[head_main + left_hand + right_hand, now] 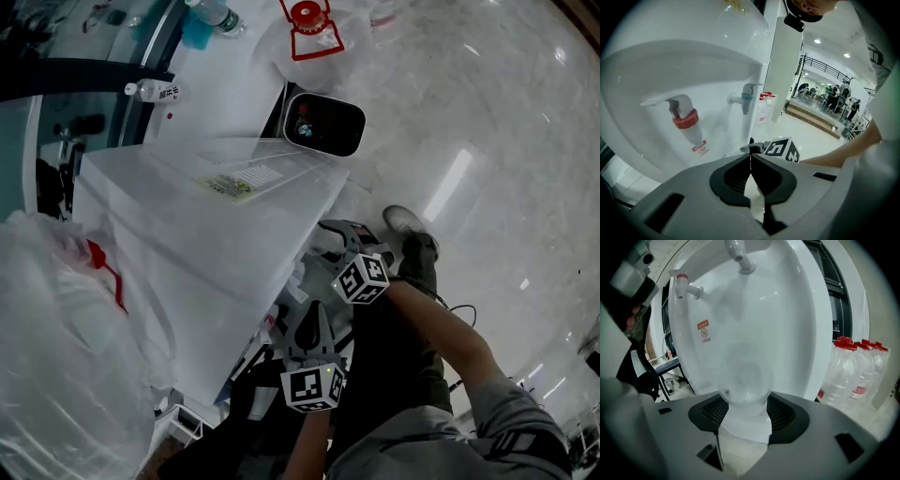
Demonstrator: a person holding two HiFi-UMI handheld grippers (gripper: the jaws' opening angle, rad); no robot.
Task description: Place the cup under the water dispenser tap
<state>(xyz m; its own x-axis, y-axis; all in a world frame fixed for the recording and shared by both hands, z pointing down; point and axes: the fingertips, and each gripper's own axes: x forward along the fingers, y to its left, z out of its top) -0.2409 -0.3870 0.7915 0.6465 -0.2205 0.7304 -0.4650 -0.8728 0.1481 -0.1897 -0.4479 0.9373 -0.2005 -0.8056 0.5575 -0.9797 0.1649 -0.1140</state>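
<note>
At the front of the white water dispenser, the right gripper has its jaws closed on a clear plastic cup. The cup's mouth faces the dispenser's panel, and it sits low, beneath and short of the red tap and the blue tap. The left gripper hangs just beside it with jaws shut together and nothing between them.

The thin-walled cup looks easy to dent, and a harder squeeze could buckle it or pop it loose. Its wall is so clear that its rim is hard to pick out against the white panel. That makes it easier to misjudge and knock a spout, or to set the cup off-centre so water would miss it. No view shows a ledge or tray below the taps. If the cup were let go before a resting place is found, it would probably tip or drop to the floor. The left gripper's closeness is a further risk, since the two tools could bump in the narrow space.

The head view shows both grippers low and angled downward toward the dispenser's face. The right one is ahead on an outstretched bare forearm, and the left is tucked nearer the body and pitched more steeply. Sealed water bottles stand off to the right.
</note>
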